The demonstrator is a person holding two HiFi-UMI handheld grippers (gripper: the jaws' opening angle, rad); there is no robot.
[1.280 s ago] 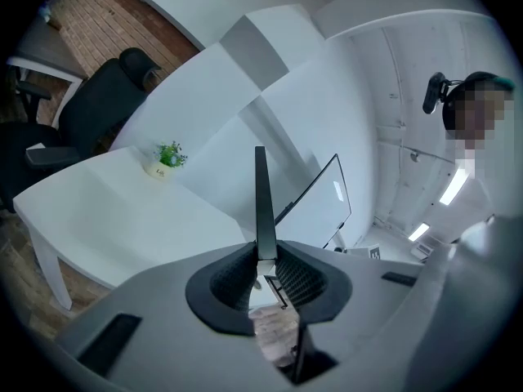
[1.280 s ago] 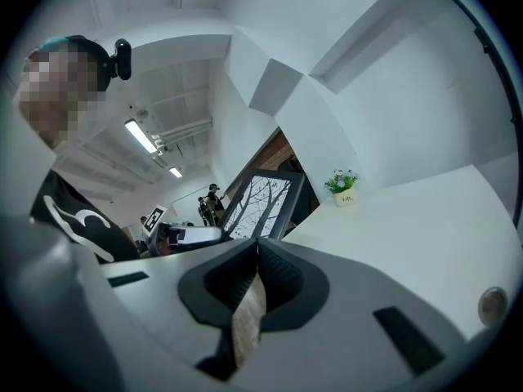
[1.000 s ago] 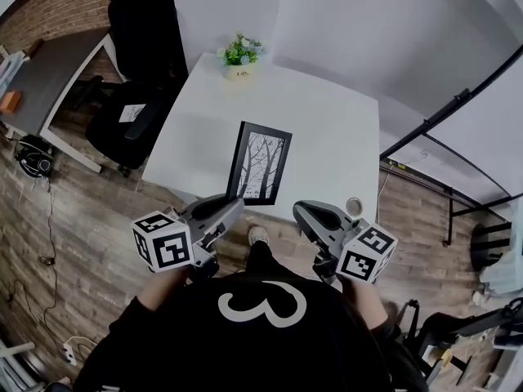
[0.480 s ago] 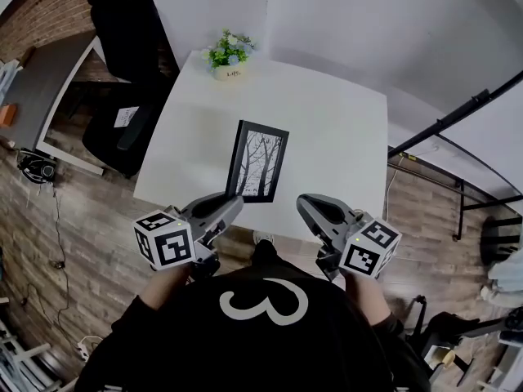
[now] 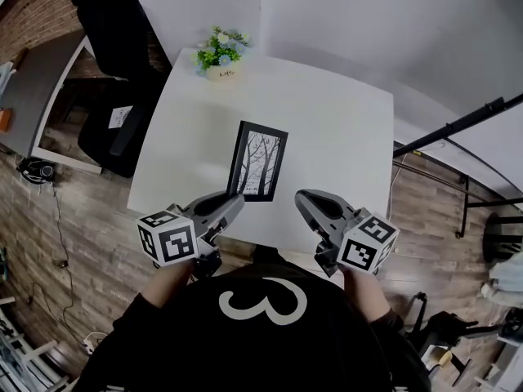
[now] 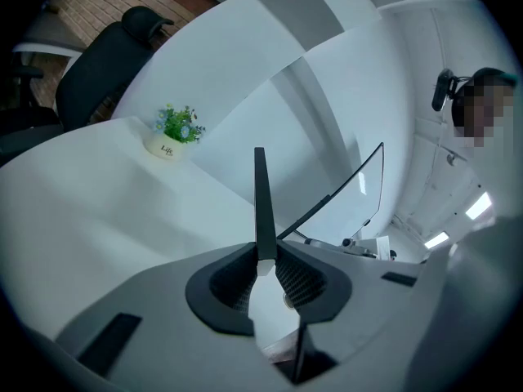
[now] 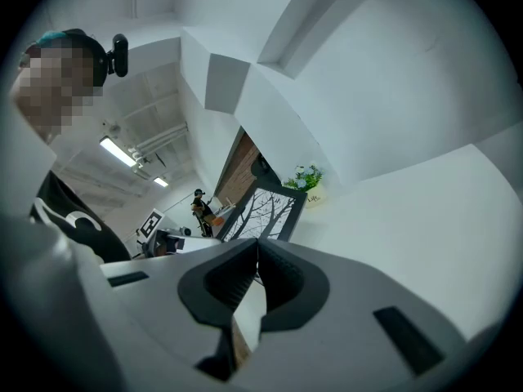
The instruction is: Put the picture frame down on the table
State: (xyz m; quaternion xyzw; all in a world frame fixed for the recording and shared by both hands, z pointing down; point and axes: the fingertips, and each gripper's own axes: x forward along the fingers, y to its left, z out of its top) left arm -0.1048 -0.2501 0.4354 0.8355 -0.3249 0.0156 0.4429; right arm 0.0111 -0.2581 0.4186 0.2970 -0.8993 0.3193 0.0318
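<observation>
Left claw (image 6: 262, 258) is clamped on the near edge of the picture frame (image 5: 258, 160). Frame is over the near middle of the desk (image 5: 335, 129), picture side facing the head camera. Can't tell if it touches the surface. Right claw (image 7: 255, 256) is pinched to 0 gap, empty, just beside the frame. Looks like the set-down step, 1 move left. Next: lower it flat, open the left claw, back out without dragging it.
</observation>
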